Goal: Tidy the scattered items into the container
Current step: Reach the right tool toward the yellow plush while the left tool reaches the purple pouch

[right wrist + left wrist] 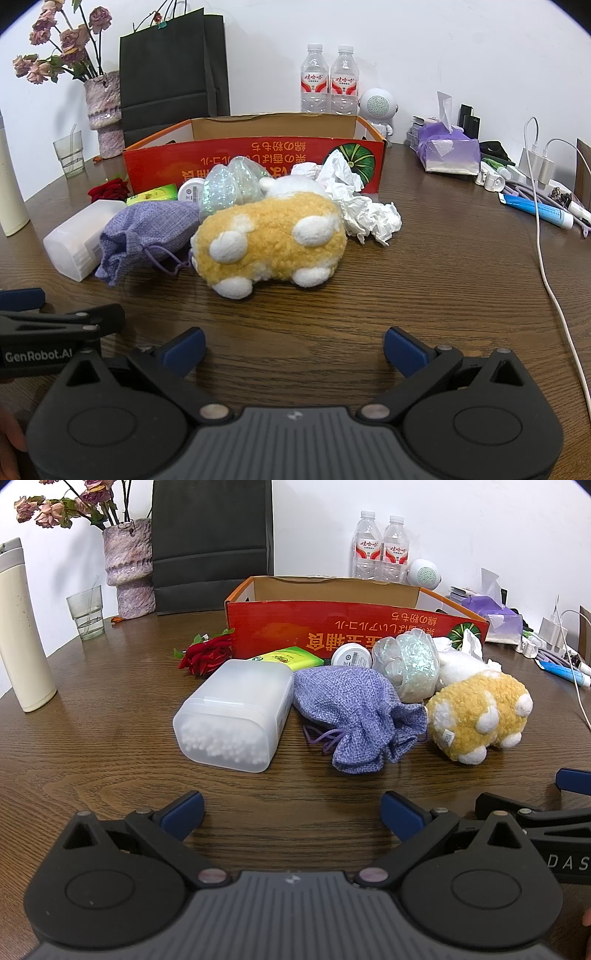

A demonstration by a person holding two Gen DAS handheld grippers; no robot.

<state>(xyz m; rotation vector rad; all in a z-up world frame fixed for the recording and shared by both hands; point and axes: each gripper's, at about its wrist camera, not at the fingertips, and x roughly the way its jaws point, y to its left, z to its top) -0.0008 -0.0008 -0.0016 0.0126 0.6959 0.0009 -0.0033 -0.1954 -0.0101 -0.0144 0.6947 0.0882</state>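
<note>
A red cardboard box (332,624) (221,162) stands open at the back of the wooden table. In front of it lie a translucent cotton swab box (232,712) (77,240), a purple cloth pouch (354,709) (147,229), a yellow and white plush toy (480,716) (273,240), a shiny clear wrapped item (406,664) (232,184), a red rose (207,655) (109,190), a green packet (288,657) (155,194), a small white jar (351,655) (192,190) and crumpled tissue (365,214). My left gripper (291,812) is open and empty, short of the swab box. My right gripper (295,347) is open and empty, short of the plush toy.
A cream flask (22,638), a glass (86,613), a vase of dried flowers (129,568) and a black bag (210,542) stand at the back left. Two water bottles (328,81), a white speaker (378,107), a tissue pack (447,151), cables (546,258) and a blue tube (535,210) are at the right.
</note>
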